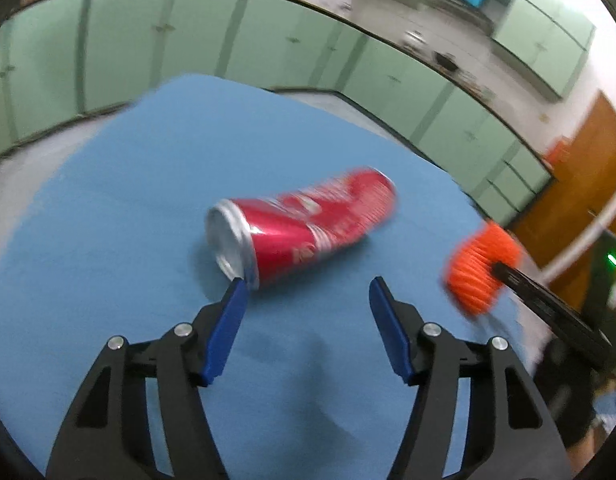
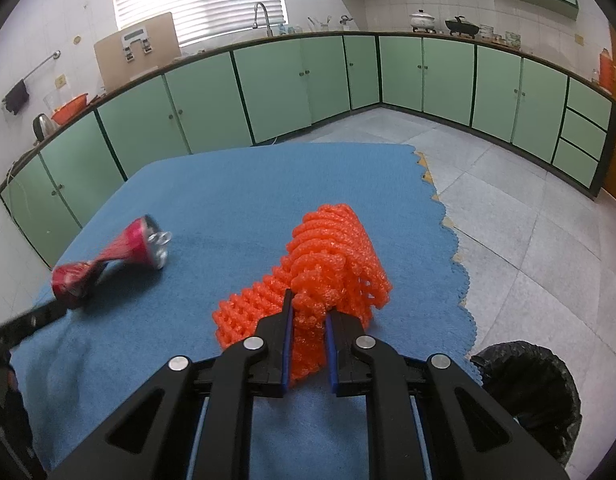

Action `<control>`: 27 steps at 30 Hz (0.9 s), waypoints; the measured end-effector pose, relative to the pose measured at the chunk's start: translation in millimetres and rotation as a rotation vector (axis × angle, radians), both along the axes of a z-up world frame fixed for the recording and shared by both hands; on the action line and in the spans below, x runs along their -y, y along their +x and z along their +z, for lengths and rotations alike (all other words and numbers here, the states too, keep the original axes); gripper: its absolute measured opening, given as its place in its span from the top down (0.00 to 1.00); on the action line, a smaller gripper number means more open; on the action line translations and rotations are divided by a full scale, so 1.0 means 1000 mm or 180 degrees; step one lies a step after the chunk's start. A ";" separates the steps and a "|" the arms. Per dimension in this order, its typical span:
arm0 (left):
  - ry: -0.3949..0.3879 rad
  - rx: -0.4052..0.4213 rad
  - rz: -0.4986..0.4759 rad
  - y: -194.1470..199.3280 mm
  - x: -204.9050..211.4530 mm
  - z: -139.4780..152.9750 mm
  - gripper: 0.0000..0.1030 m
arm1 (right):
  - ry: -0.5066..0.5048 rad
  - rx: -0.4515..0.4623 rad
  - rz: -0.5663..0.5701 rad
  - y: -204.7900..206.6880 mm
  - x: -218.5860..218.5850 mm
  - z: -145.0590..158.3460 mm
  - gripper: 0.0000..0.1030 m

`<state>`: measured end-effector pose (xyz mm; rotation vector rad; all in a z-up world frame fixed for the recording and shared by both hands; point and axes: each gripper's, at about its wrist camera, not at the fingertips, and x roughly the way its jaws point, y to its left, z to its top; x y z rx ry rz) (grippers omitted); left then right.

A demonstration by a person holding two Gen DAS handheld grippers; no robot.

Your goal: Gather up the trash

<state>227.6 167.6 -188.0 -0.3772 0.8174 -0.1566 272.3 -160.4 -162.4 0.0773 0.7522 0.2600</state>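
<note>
**Red can lies just past the open left tongs**

From the left wrist, a crushed red can (image 1: 303,226) is seen lying on its side on the blue cloth (image 1: 107,240). The left gripper (image 1: 305,292) is held with its jaws apart, and nothing is squeezed between them. The can is just ahead and a bit to the left. Its silver end is right at the tip of the left finger, though a touch cannot be told through the blur. Its long side runs across the gap, slanting away to the right, so a turn of the tongs is likely needed before it can be pinched across its middle.

From the right wrist, the right gripper (image 2: 310,310) is seen clamped on an orange foam net (image 2: 332,256), which is held over the cloth. A black-lined bin (image 2: 544,388) is seen low on the right, beside the table. The can is far off to the left, so the left hand is nearer to it
</note>
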 end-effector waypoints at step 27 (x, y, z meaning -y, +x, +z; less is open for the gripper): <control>0.1379 0.0050 -0.0178 0.075 0.061 0.006 0.34 | 0.0119 -0.0040 -0.0110 0.003 0.010 -0.005 0.87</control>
